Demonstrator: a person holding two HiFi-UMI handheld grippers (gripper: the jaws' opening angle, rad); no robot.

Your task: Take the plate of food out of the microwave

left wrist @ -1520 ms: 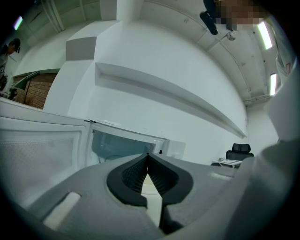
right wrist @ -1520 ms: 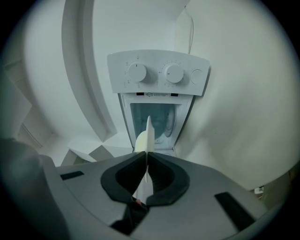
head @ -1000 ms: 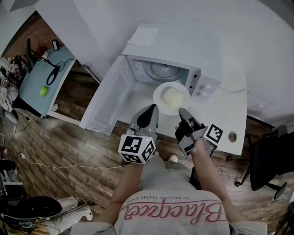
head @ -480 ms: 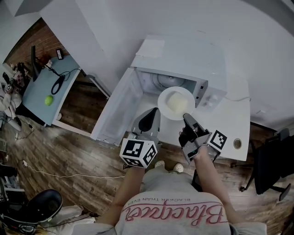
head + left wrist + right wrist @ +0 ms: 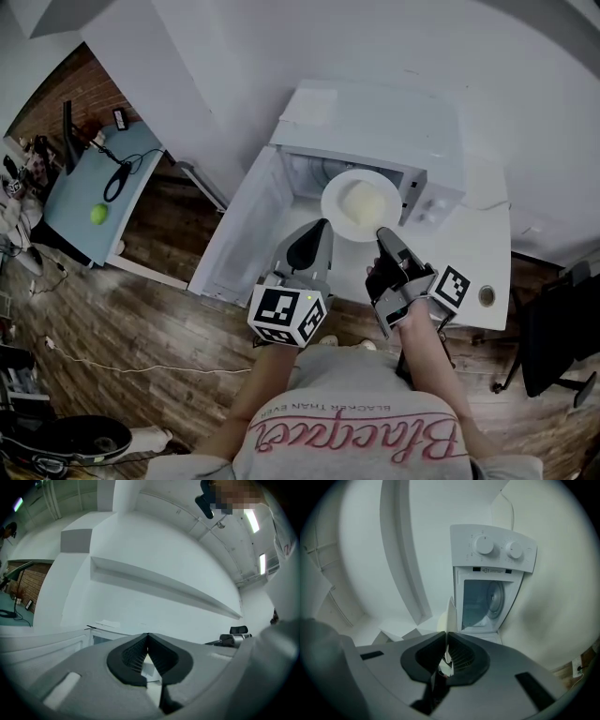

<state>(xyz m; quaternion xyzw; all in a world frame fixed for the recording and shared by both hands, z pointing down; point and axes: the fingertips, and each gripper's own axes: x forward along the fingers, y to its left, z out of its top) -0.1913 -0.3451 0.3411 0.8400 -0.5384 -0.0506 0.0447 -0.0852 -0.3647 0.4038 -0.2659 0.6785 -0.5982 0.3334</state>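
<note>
The plate [image 5: 329, 208] hangs in the air at the mouth of the open microwave [image 5: 375, 111], pale food [image 5: 364, 200] heaped in its middle. It looks clear of the cavity, though from overhead that's hard to call. The right gripper [image 5: 380, 233] is pinched tight on the near rim, and its own view shows the plate edge-on between the pads. It's a stiff, smooth, breakable plate, loaded at the centre, so a one-sided rim pinch will want to tip and slide. I'd back it up with a grip on the opposite rim, or with support underneath. The right forearm reaches forward, its claw roughly level. The left gripper [image 5: 322, 226] sits just beside the plate, jaws closed tip to tip with nothing in them, pointing at the door [image 5: 239, 230] side.
</note>
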